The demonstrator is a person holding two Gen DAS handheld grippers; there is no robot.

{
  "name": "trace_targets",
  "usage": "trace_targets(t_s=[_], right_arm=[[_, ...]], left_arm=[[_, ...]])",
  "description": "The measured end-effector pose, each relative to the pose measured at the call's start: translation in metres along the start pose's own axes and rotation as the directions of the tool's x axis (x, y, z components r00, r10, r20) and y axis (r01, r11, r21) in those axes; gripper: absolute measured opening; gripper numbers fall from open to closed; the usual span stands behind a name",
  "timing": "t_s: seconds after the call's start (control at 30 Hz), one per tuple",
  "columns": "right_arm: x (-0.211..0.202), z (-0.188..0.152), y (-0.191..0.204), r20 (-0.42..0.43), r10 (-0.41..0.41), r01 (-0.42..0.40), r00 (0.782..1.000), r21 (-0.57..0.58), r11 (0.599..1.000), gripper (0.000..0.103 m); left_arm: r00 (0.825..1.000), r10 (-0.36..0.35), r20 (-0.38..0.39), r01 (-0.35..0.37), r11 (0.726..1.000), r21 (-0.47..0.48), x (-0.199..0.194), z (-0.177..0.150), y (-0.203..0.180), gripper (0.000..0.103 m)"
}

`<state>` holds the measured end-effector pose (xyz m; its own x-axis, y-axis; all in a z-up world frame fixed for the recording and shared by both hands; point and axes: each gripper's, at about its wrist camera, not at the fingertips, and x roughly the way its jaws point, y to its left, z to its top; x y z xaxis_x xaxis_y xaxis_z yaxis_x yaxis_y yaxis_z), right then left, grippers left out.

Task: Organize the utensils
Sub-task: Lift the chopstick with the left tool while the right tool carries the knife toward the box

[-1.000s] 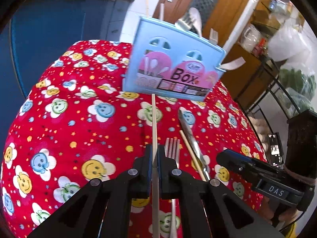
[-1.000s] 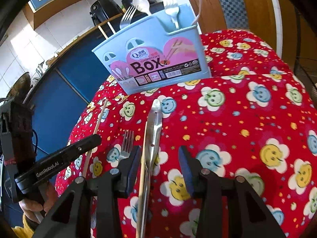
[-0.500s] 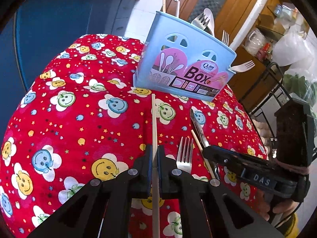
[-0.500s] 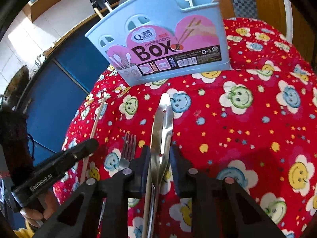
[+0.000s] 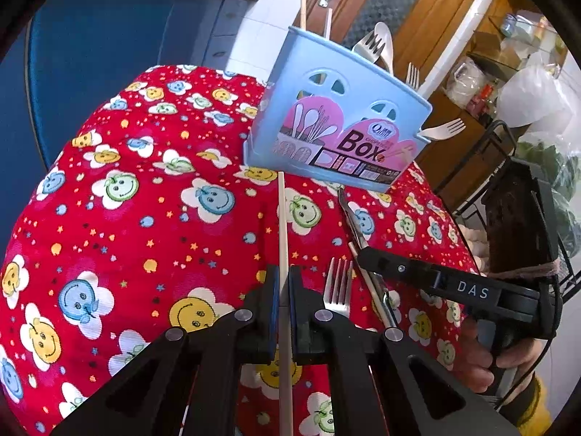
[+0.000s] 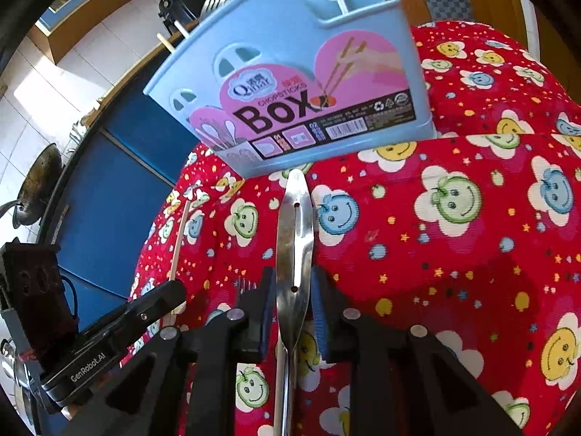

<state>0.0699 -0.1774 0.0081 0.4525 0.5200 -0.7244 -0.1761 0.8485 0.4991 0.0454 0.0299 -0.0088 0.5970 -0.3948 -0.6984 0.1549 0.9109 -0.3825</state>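
A light blue chopsticks box (image 5: 337, 123) (image 6: 301, 83) stands on the red smiley-flower tablecloth (image 5: 120, 218), with forks, a spoon and chopsticks sticking out of it. My left gripper (image 5: 284, 283) is shut on a pale chopstick (image 5: 282, 225) that points at the box's base. My right gripper (image 6: 293, 290) is shut on a flat steel utensil (image 6: 296, 239) whose slotted end almost reaches the box. A steel fork (image 5: 337, 287) and a second chopstick (image 5: 366, 276) lie on the cloth between the two grippers. In the right wrist view the left gripper (image 6: 174, 290) and its chopstick (image 6: 180, 239) are at the lower left.
A blue cabinet (image 5: 109, 36) stands behind the table, with a wok (image 6: 36, 181) on its counter. A wooden door (image 5: 381, 0) and a wire rack (image 5: 490, 167) with bags are at the far right. A hand (image 5: 508, 359) holds the right gripper.
The right gripper's jaws have closed onto the steel utensil and moved nearer the box. The left gripper has kept its hold on the chopstick, and the box looks closer.
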Motion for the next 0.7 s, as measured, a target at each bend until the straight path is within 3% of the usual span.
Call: trace_targets(t_s=[0.33,0.7], right_arm=[[-0.044,-0.01,0.007,0.136,0.03,-0.026,0.99,-0.034,0.999,0.021],[-0.084,-0.014,0.027,0.308,0.033,0.001,0.951,-0.111,0.994,0.021]], left_arm=[[0.997,-0.043,0.064,0.042,0.999,0.011,-0.014,0.007,-0.008,0.004],[0.984,-0.09,0.157,0.085,0.996,0.039,-0.03,0.017,-0.023,0.004]])
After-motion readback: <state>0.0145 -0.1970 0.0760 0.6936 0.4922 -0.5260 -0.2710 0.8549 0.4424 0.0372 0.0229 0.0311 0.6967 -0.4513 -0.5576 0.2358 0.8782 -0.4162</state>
